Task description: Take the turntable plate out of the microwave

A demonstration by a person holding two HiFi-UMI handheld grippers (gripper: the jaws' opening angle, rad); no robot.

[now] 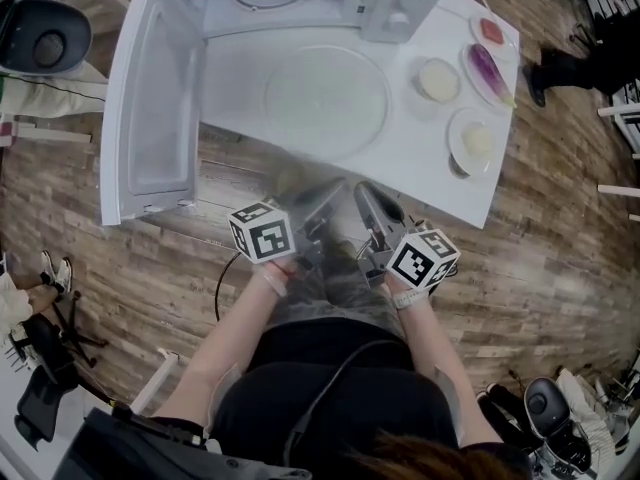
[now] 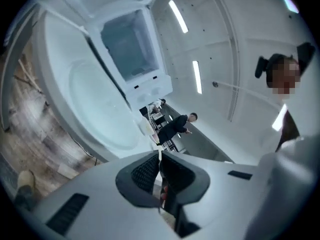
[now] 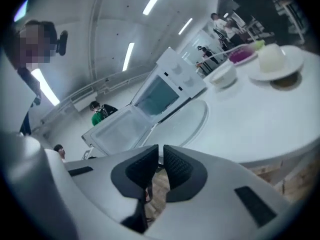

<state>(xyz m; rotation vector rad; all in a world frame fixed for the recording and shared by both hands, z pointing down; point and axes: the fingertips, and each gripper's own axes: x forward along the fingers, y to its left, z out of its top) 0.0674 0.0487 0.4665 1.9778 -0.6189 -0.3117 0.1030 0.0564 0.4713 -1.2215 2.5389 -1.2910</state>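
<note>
Lying on table [image 1: 430, 173], turntable plate [image 1: 325, 103], microwave [image 1: 405, 3] open behind

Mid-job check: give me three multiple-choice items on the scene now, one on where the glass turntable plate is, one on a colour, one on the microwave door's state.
1. Where is the round clear glass turntable plate?
A. on the floor
B. on the white table
C. on a chair

2. What colour is the long vegetable on the oval dish?
A. purple
B. orange
C. green

3. How is the door of the white microwave?
A. shut
B. open
C. taken off

Answers: 1 B, it lies flat in front of the microwave; 2 A, it shows purple; 3 B, it is swung wide, leaving the cavity open.
</note>
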